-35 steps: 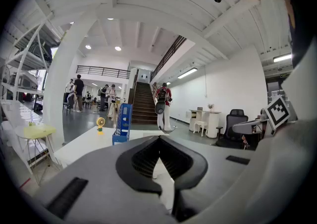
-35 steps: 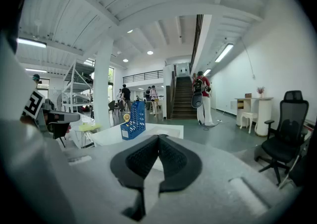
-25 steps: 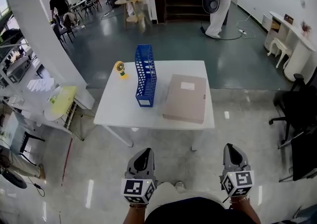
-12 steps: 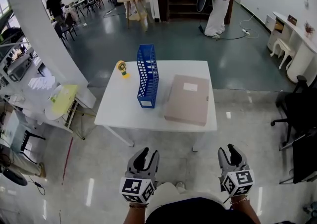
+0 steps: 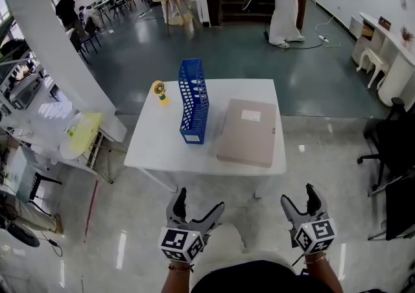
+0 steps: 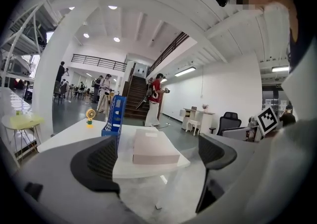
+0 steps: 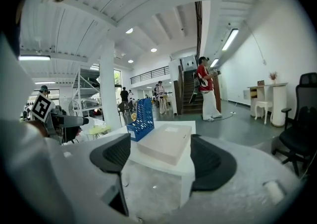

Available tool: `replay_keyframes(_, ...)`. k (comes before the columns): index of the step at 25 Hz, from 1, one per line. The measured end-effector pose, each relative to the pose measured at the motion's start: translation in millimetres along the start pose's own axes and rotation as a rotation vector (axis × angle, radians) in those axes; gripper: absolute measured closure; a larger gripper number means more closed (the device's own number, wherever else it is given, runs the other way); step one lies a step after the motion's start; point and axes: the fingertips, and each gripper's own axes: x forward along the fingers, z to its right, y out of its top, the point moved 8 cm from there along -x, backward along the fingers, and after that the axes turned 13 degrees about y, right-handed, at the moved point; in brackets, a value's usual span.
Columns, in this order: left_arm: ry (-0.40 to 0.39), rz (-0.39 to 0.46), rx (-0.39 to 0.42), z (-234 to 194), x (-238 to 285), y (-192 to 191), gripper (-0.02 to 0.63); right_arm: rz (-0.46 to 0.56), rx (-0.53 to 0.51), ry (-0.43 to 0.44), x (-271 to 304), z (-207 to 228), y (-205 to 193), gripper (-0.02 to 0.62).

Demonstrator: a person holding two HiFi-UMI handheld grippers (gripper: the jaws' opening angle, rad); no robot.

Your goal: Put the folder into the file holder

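Nothing of the job is done yet. Closest, at 6 o'clock in the head view, the left gripper (image 5: 200, 199) and the right gripper (image 5: 299, 194) hang over the floor, well short of the worktop (image 5: 155, 146). Both sets of fingers have just been opening and now stand wide apart, with nothing between them. Farther off, toward 12 o'clock, the folder (image 5: 248, 132) lies flat on the worktop. The holder (image 5: 193, 100) stands upright at its 9 o'clock, just beside it, and looks empty. Left to do: reach the folder, grab it, lift it and slide it into the holder.
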Motion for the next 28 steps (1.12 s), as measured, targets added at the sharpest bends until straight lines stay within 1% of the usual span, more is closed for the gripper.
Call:
replay_keyframes(4, -0.036, -0.033, 0.011, -5, 16, 1, 0.101, 0.013, 0.026, 0.004, 11, 10, 4, 0.215)
replay_keyframes(7, -0.052, -0.055, 0.028, -7, 32, 1, 0.101, 0.002, 0.043, 0.0, 22, 21, 5, 0.212)
replay_keyframes(10, -0.062, -0.069, 0.027, -12, 54, 1, 0.101, -0.009, 0.088, 0.001, 39, 35, 4, 0.212)
replay_keyframes(16, -0.074, -0.132, 0.037, -29, 119, -4, 0.101, -0.087, 0.252, 0.005, 89, 72, -6, 0.193)
replay_keyframes(19, -0.114, -0.182, 0.031, -31, 154, -1, 0.101, -0.111, 0.278, 0.004, 111, 85, 0, 0.189)
replay_keyframes(23, -0.162, -0.221, 0.008, -33, 201, -2, 0.101, -0.135, 0.31, -0.008, 143, 109, 4, 0.187)
replay_keyframes(28, -0.213, -0.3, 0.035, -39, 258, -8, 0.101, -0.177, 0.378, -0.015, 188, 130, 0, 0.187)
